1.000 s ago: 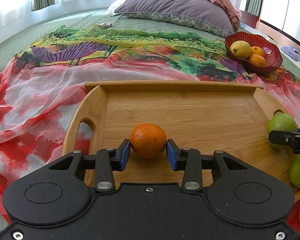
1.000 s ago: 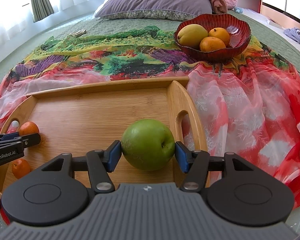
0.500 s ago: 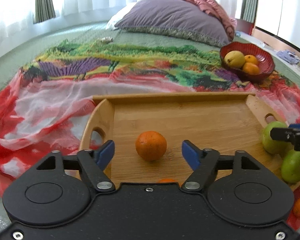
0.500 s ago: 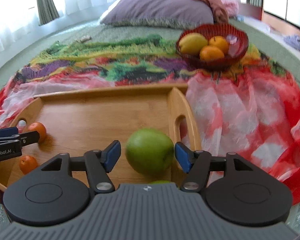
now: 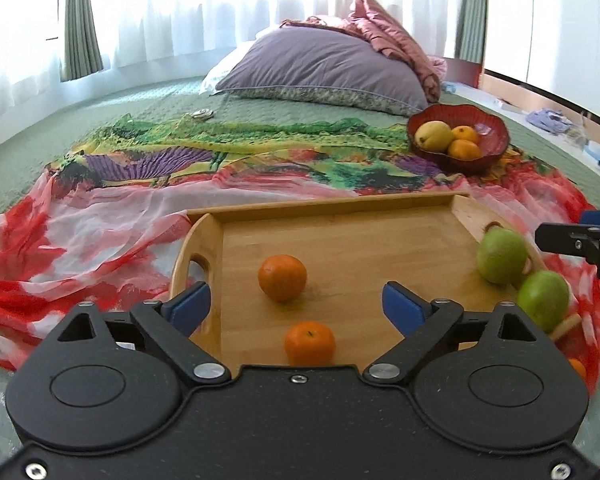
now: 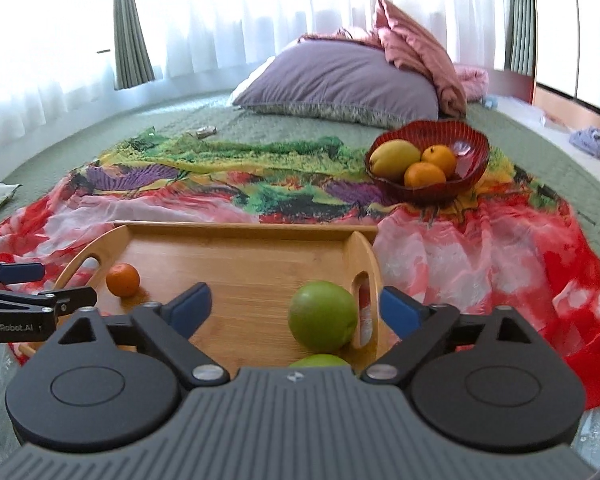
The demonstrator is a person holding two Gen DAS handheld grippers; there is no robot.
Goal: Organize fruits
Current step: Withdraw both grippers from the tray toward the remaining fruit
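Resting on the tray (image 5: 340,236), glossy oranges (image 5: 282,277) and green apples (image 6: 323,315) sit beyond both wide-open hand-held grippers (image 5: 296,307).

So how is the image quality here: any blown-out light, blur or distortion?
Left wrist view: the curtains are blown out white, fisheye bends the bed's edges, and the green apples look slightly smeared. Right wrist view: same washed-out window, the red bowl is sharp, and the green apple is soft.

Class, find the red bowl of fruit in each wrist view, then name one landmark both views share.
Left wrist: red bowl at upper right, beyond the wooden tray.
Right wrist: red bowl right of centre, beyond the tray.
Shared landmark: purple pillow.
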